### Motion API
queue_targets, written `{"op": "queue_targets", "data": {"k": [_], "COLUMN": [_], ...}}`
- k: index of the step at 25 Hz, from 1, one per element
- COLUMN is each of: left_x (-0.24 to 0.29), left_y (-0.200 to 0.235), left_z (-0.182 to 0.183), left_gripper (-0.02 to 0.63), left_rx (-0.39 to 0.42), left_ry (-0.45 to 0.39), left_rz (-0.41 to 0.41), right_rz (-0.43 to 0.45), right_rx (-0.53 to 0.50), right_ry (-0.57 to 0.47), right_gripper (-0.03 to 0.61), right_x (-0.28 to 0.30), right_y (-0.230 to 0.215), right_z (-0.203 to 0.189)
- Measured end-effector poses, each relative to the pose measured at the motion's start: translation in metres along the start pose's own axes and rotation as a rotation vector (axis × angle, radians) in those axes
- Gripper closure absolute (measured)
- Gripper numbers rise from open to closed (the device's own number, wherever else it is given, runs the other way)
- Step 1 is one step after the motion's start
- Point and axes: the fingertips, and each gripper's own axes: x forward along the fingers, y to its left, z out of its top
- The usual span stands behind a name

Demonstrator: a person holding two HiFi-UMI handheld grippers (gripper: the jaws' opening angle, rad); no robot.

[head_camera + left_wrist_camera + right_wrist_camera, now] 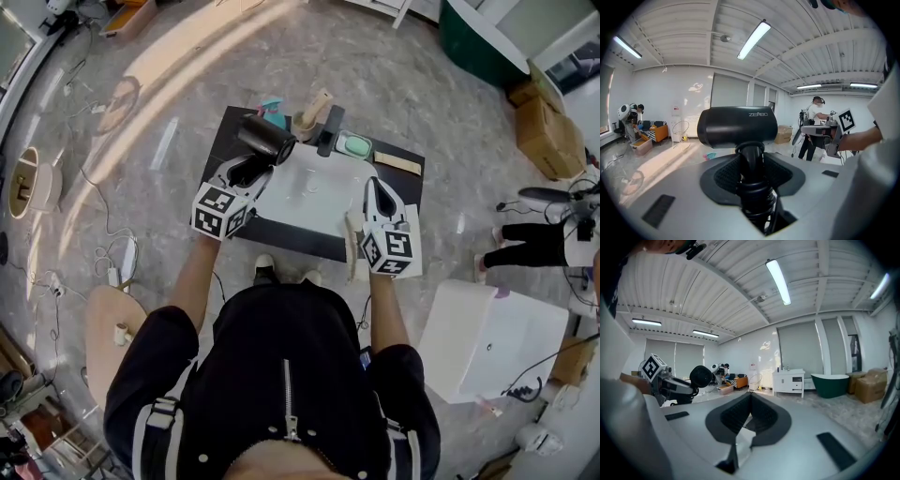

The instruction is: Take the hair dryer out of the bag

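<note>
My left gripper (pixel 249 172) is shut on the handle of the black hair dryer (pixel 266 139), which it holds up above the left part of the black table (pixel 281 239). In the left gripper view the hair dryer (pixel 737 126) stands upright between the pads, and its coiled cord hangs below the left gripper (pixel 751 165). The white bag (pixel 309 187) lies spread over the table. My right gripper (pixel 374 199) is shut on the bag's right edge. In the right gripper view a strip of white bag (pixel 743 440) shows between the closed jaws of the right gripper (pixel 749 416).
Along the table's far edge lie a mint-green case (pixel 354 145), a black item (pixel 330 129), a beige brush (pixel 312 114) and a wooden stick (pixel 398 164). A white box (pixel 487 337) stands on the floor at right, a wooden stool (pixel 112 333) at left, and cardboard boxes (pixel 548 131) far right.
</note>
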Motion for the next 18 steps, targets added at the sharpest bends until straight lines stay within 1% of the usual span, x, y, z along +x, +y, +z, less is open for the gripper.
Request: {"op": "queue_targets", "data": {"k": [18], "left_x": [0.008], "left_y": [-0.011], "left_z": [-0.011], "left_gripper": [0.443], "left_rx": [-0.007], "left_ry": [0.02], "left_rz": [-0.031], "right_rz": [0.0], "right_rx": [-0.005], "right_ry": [0.017], "right_gripper": [0.569], "right_x": [-0.001], "right_y": [-0.003], "right_z": [-0.006]}}
